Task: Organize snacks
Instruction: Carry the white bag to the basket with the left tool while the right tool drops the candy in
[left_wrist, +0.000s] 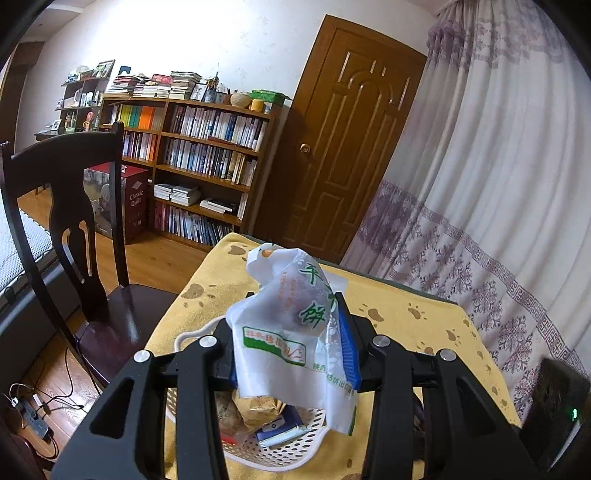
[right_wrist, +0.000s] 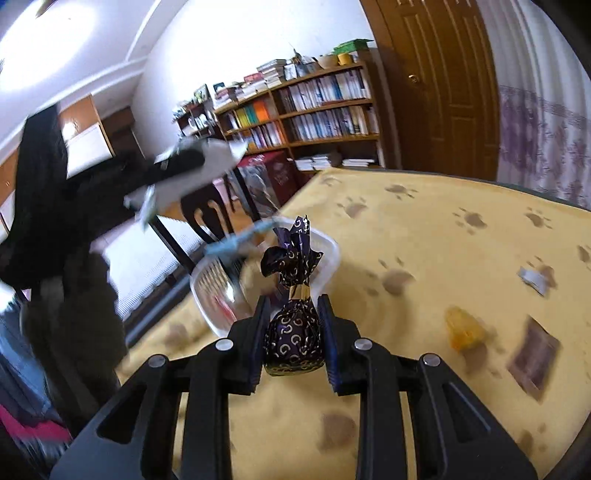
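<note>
white packet (left_wrist: 291, 325), green print, crumpled | left gripper (left_wrist: 288, 343) clamps it above basket (left_wrist: 280, 446) | right gripper (right_wrist: 293, 332) clamps purple candy (right_wrist: 293, 332) near basket

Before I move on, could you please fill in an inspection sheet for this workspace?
Surface: table under a yellow paw-print cloth.
Job's things: white perforated basket already holding snacks; white pastry packet and dark foil-wrapped sweet both held.
Clutter: yellow sweet, brown packet and small white wrapper loose on the cloth.
Grippers: left gripper shut on the packet above the basket; right gripper shut on the sweet.
Cables: power strip with leads on the floor.
Surroundings: dark wooden chair, bookshelf, door, curtain.
</note>
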